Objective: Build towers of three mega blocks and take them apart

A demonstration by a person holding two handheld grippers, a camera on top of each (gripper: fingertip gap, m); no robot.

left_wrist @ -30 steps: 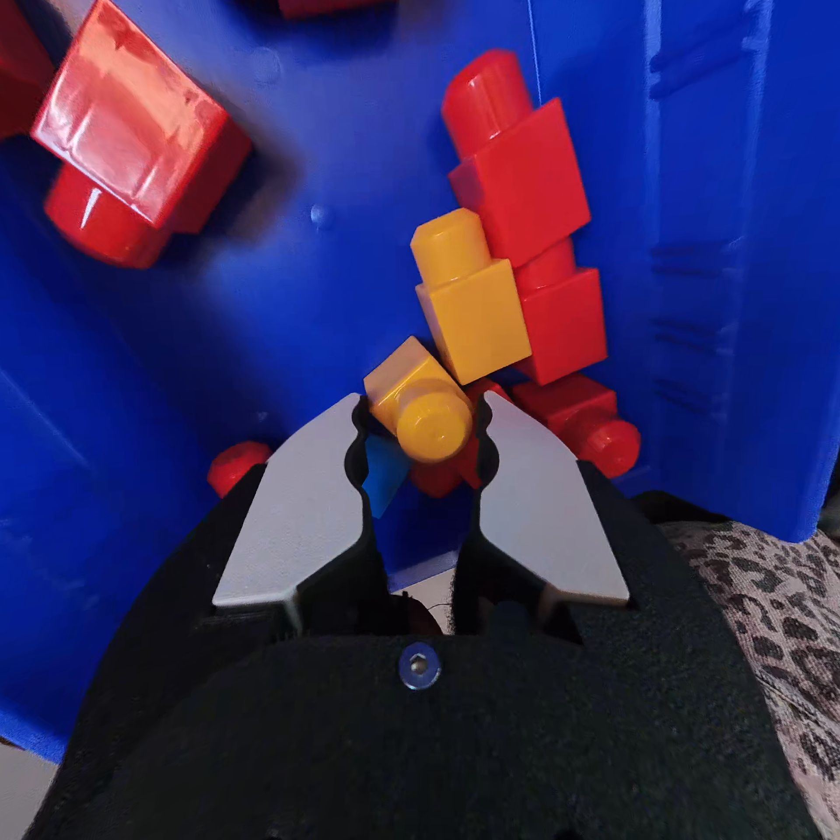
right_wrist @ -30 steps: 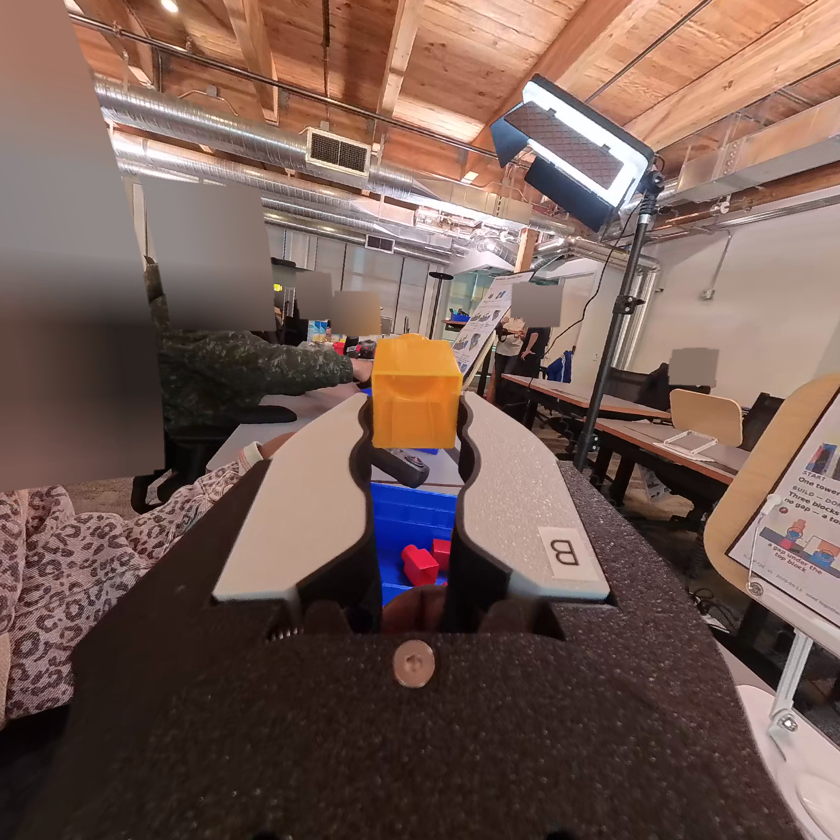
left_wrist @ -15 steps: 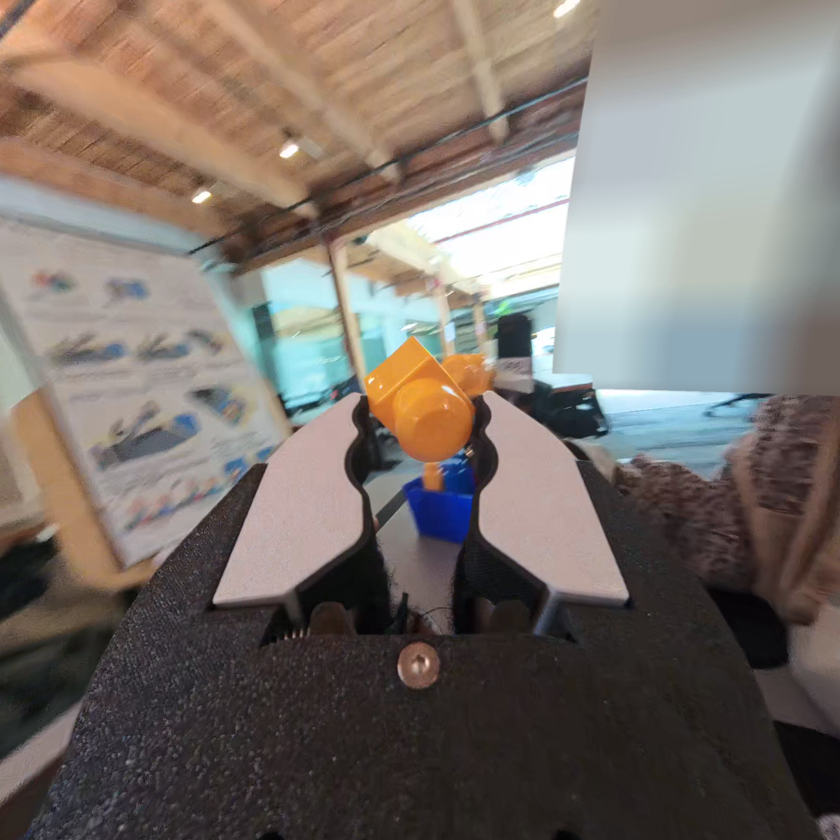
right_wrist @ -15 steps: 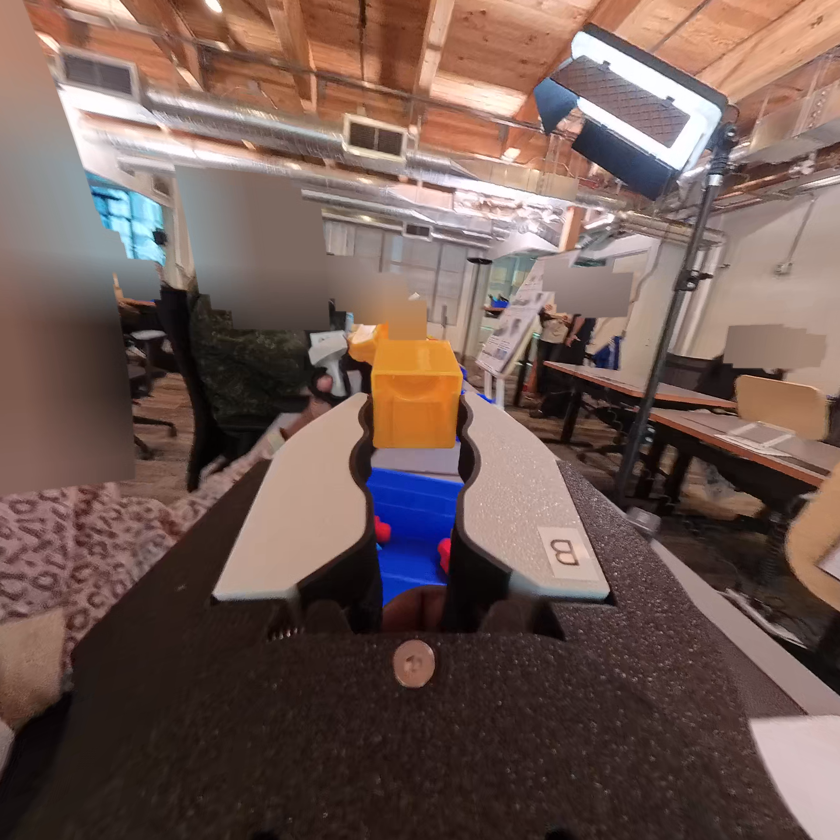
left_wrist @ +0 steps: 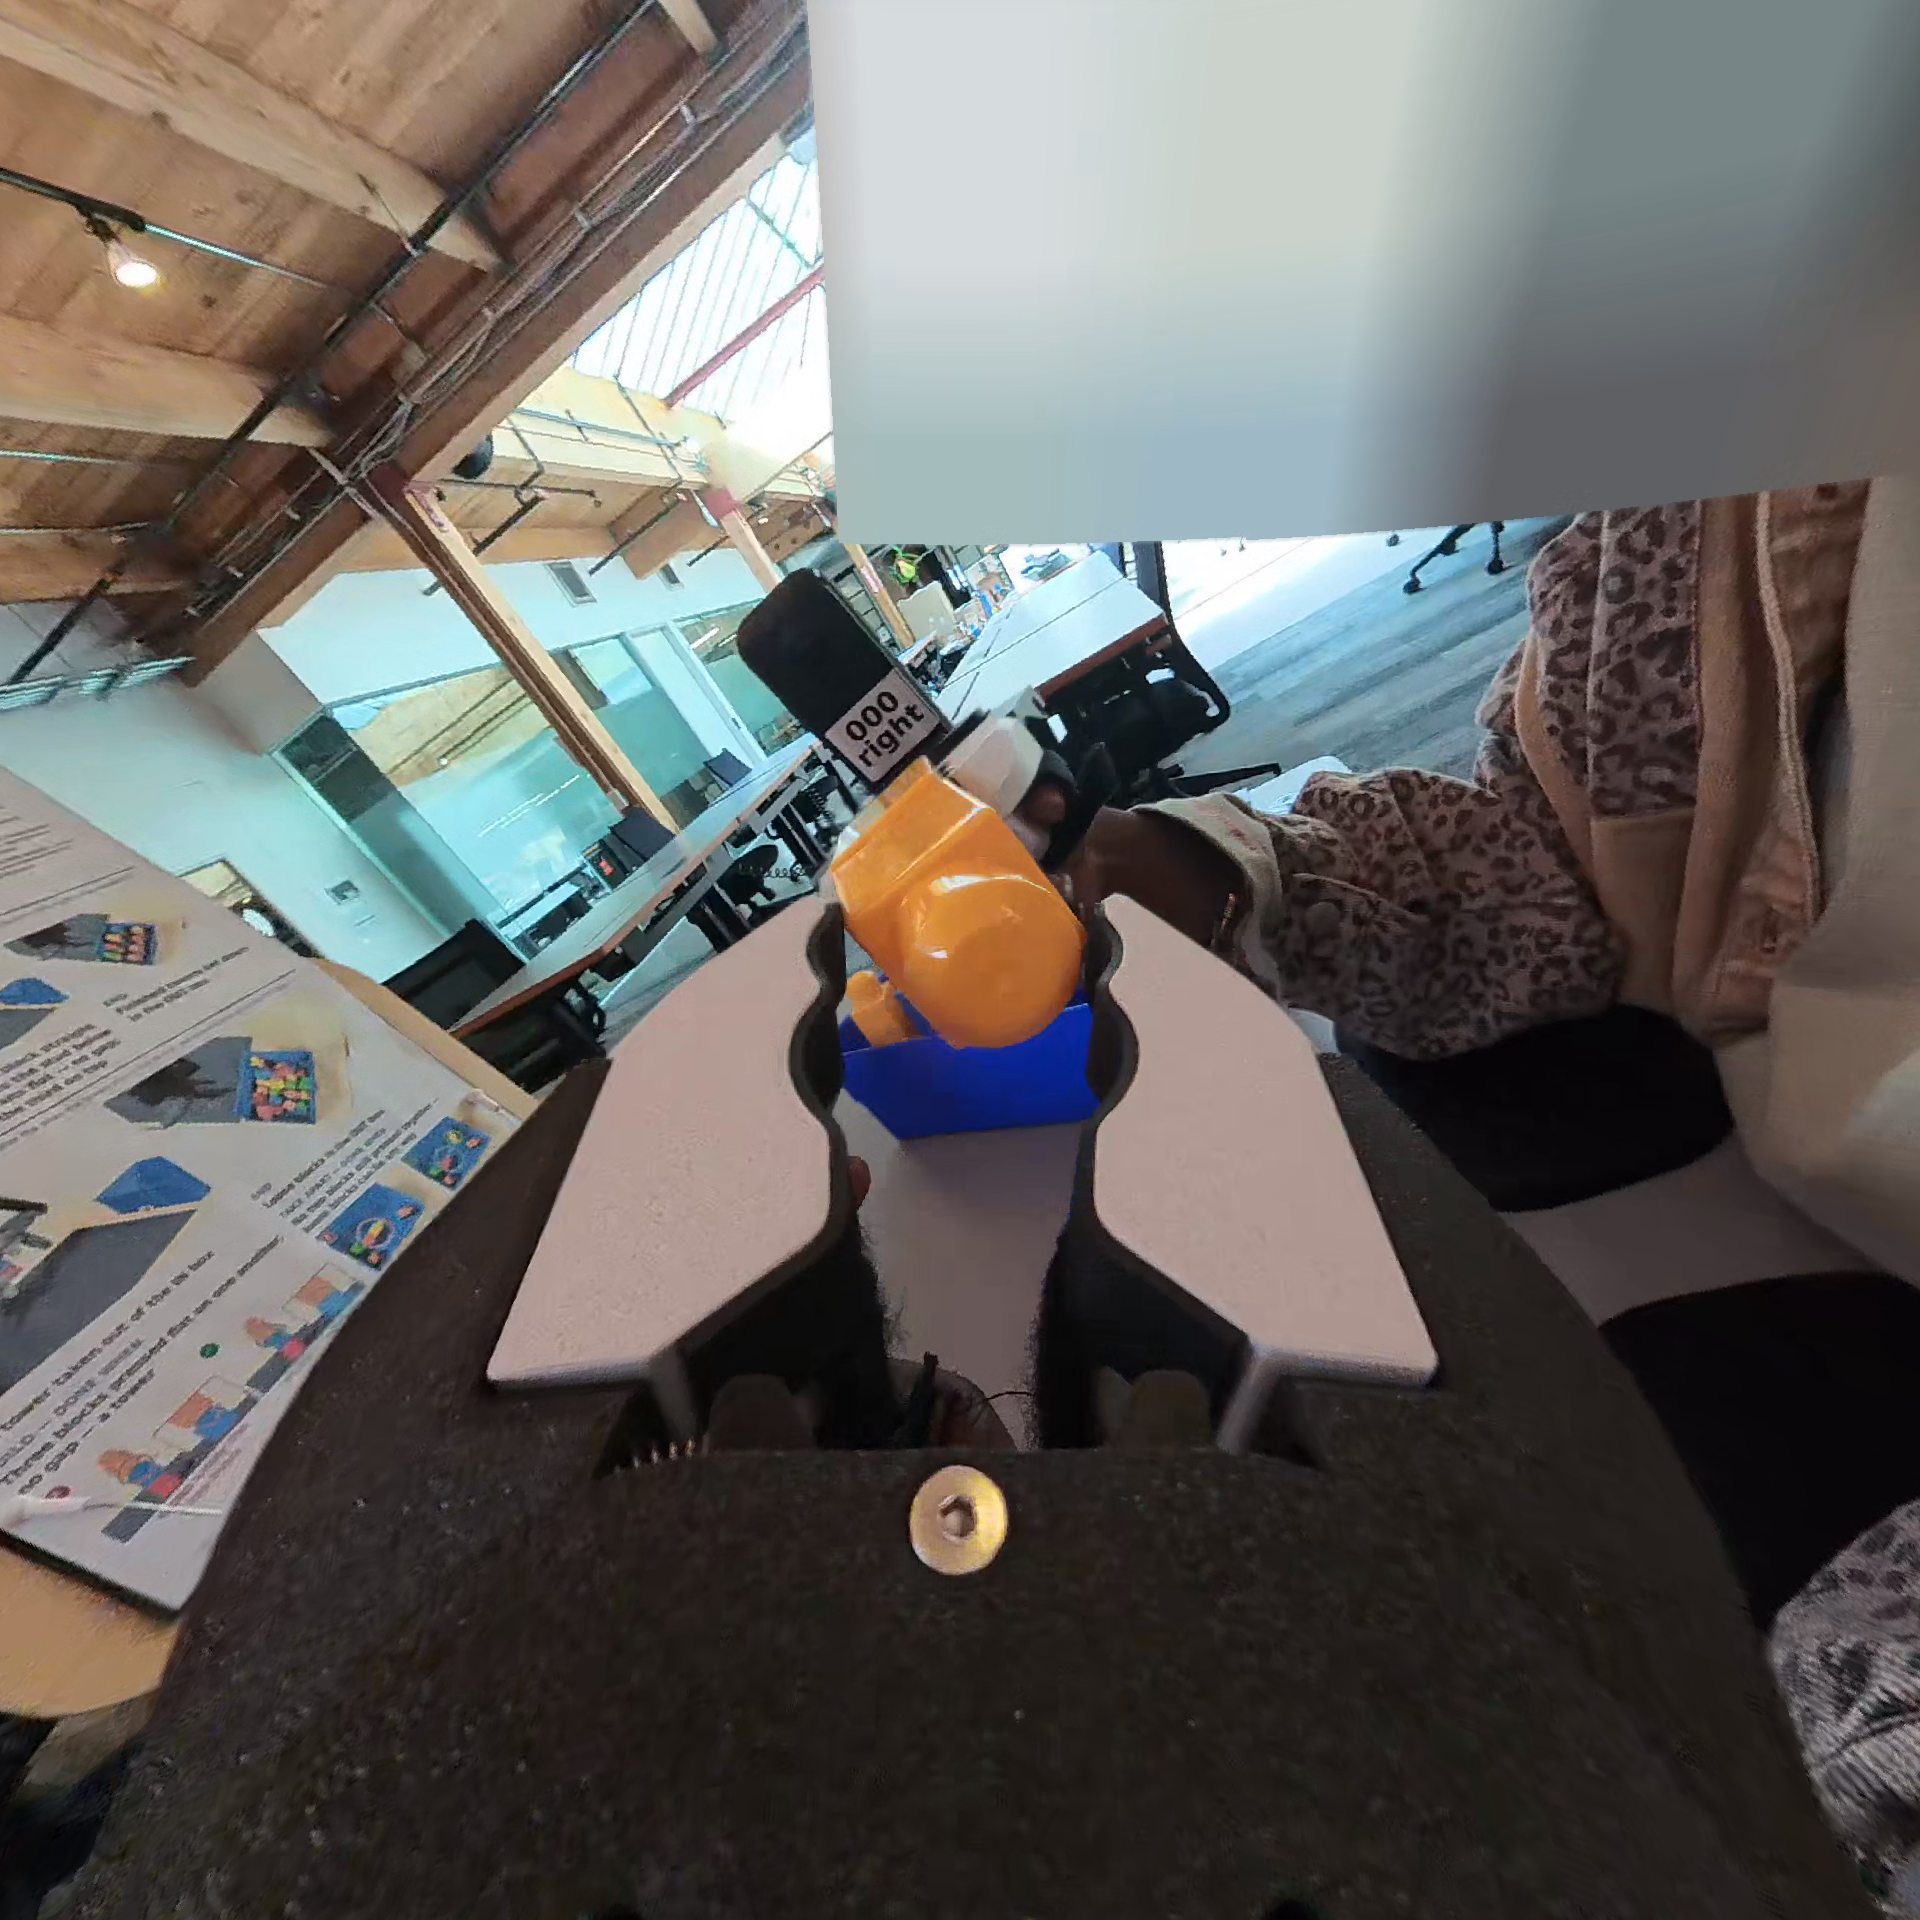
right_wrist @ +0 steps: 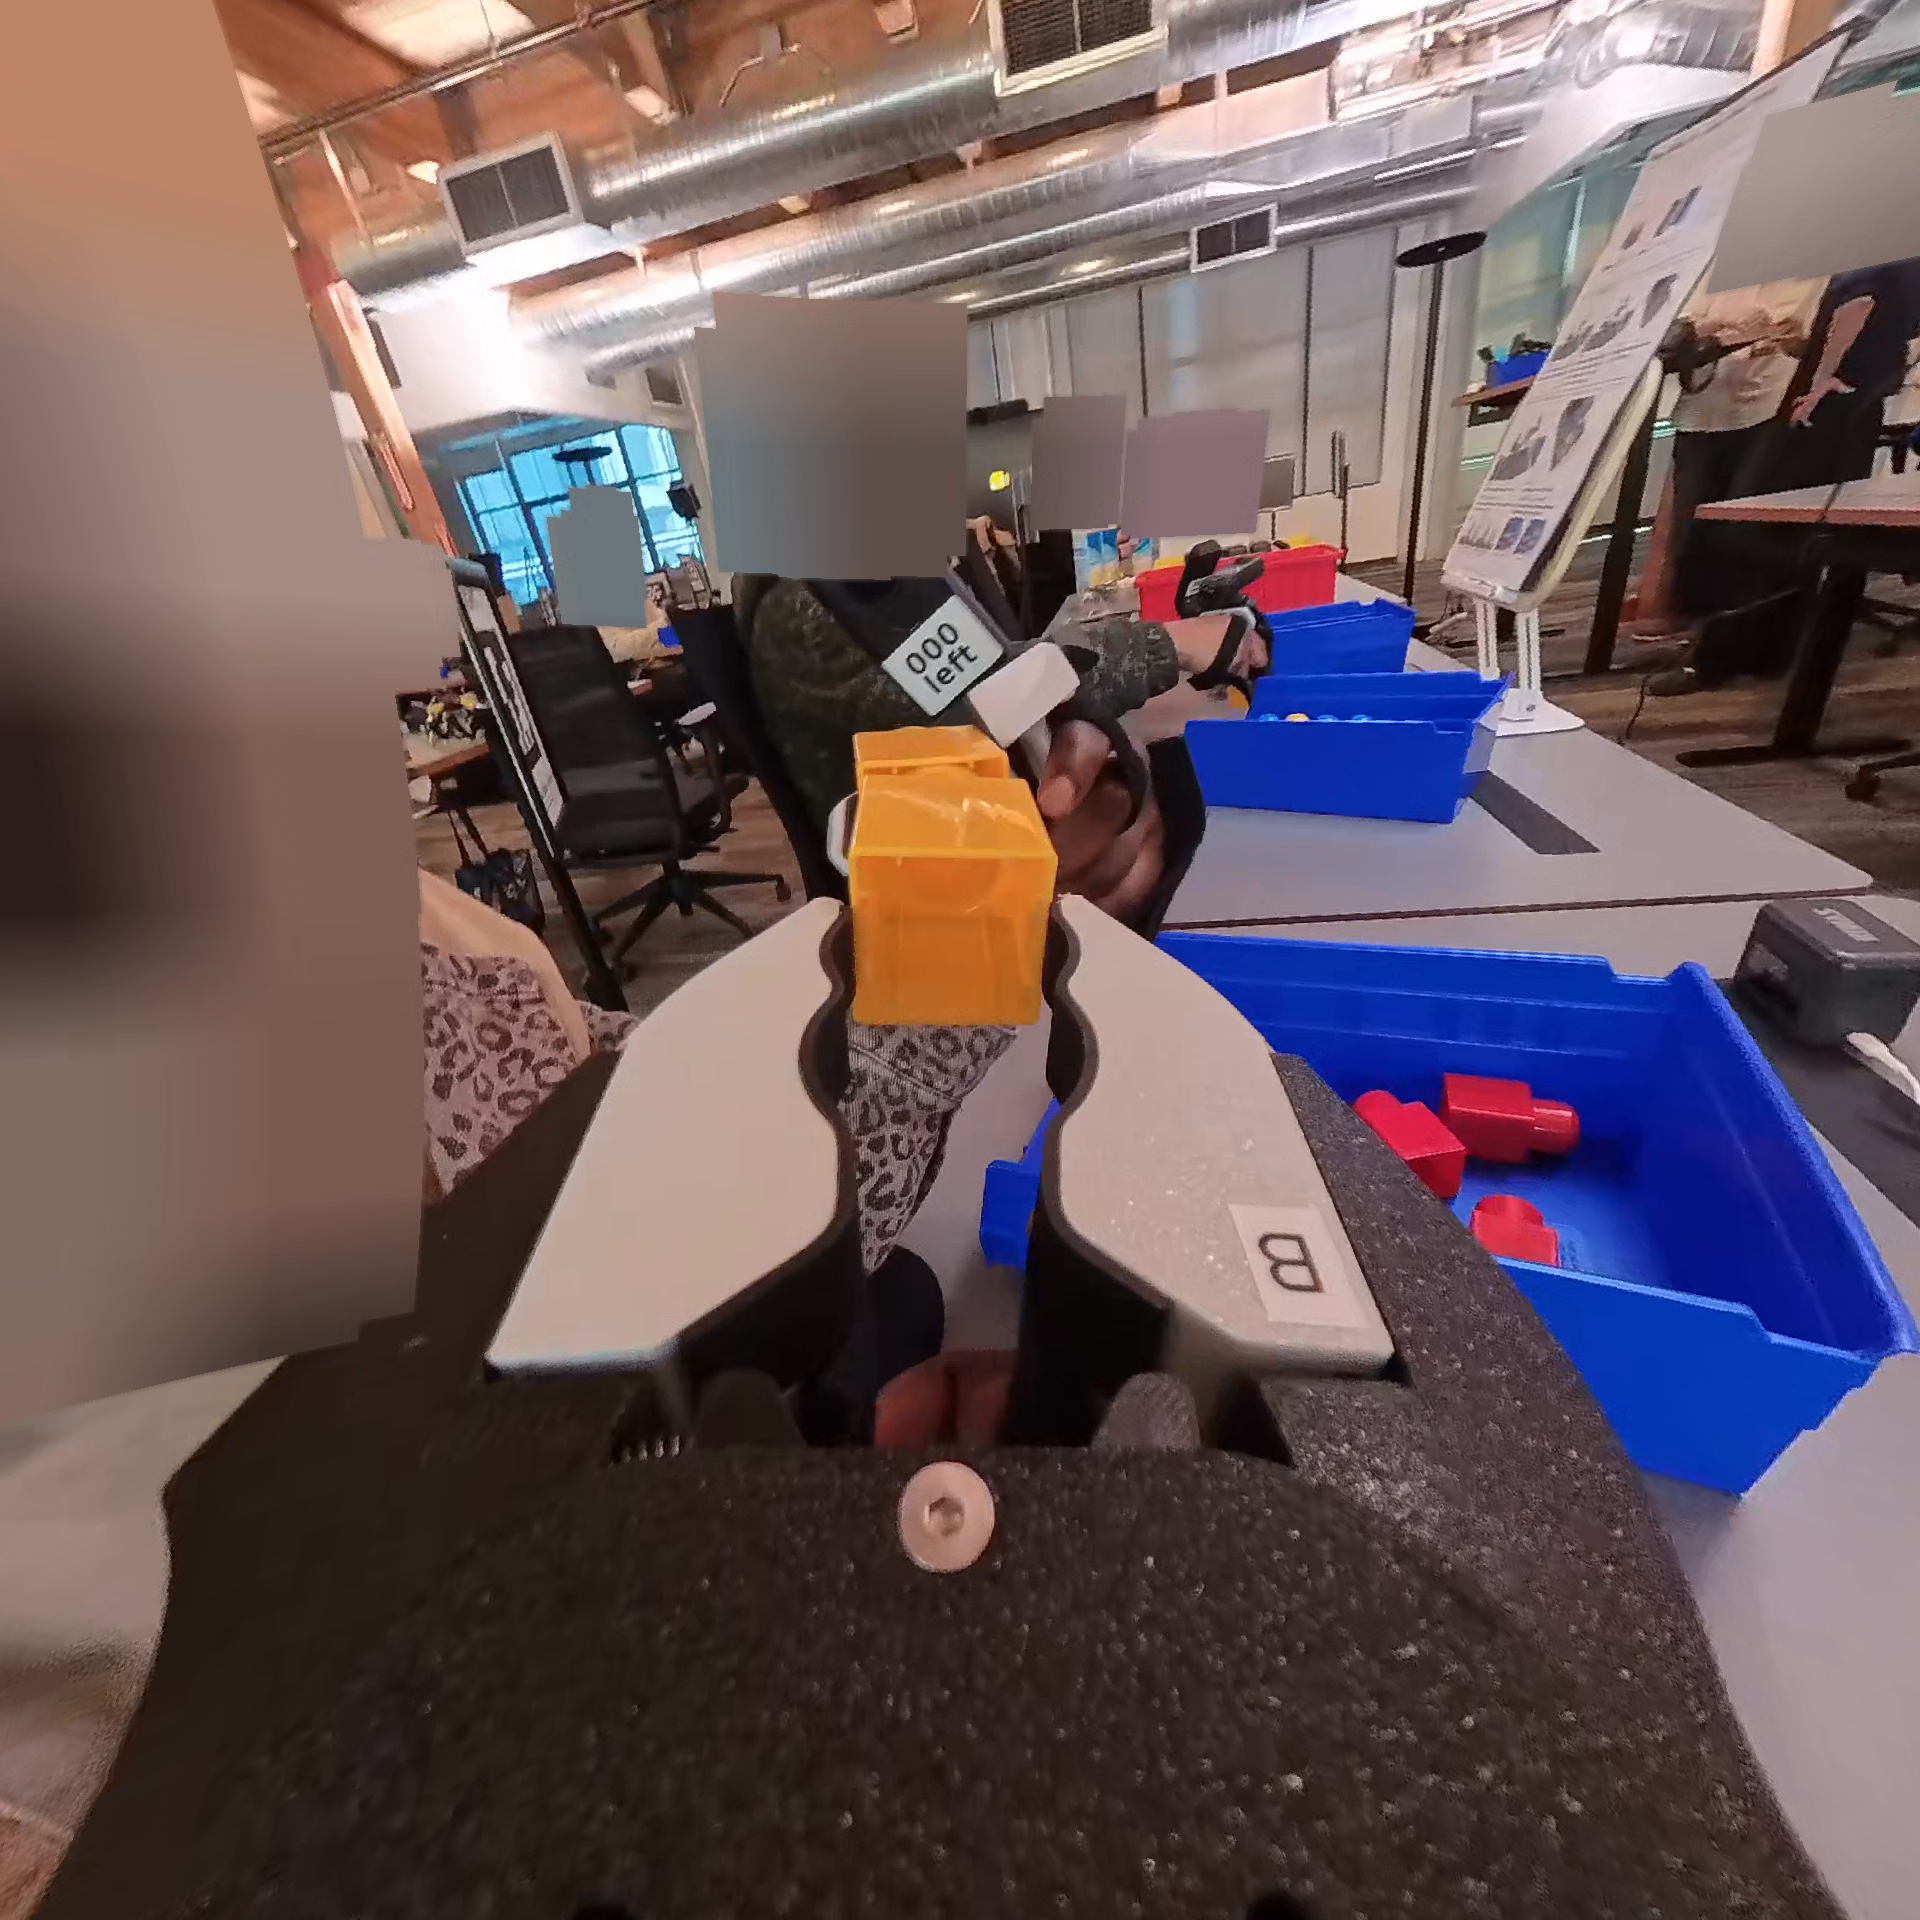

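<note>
My left gripper (left_wrist: 961, 925) is shut on a yellow mega block (left_wrist: 956, 914), held tilted with its round stud toward the camera. My right gripper (right_wrist: 948, 920) is shut on a second yellow block (right_wrist: 945, 904), hollow underside toward the camera. The two grippers face each other in the air, blocks close together. In the right wrist view the left gripper's block (right_wrist: 930, 753) sits just behind and above mine; I cannot tell if they touch. The right gripper's body (left_wrist: 831, 665) shows behind the left's block. A blue bin (right_wrist: 1558, 997) holds red blocks (right_wrist: 1455, 1127).
A blue bin (left_wrist: 966, 1091) with a yellow block (left_wrist: 878, 1008) stands on the grey table below the left gripper. An instruction board (left_wrist: 208, 1143) stands at the left. More blue bins (right_wrist: 1340, 748), a red bin (right_wrist: 1294, 577) and a dark device (right_wrist: 1834, 971) lie farther off. Spacing between my two grippers at the tips: around 6 cm.
My left gripper lifted its yellow block out of the blue bin and swung up to face the right gripper. The right gripper turned left with its block. The two blocks are now close together.
</note>
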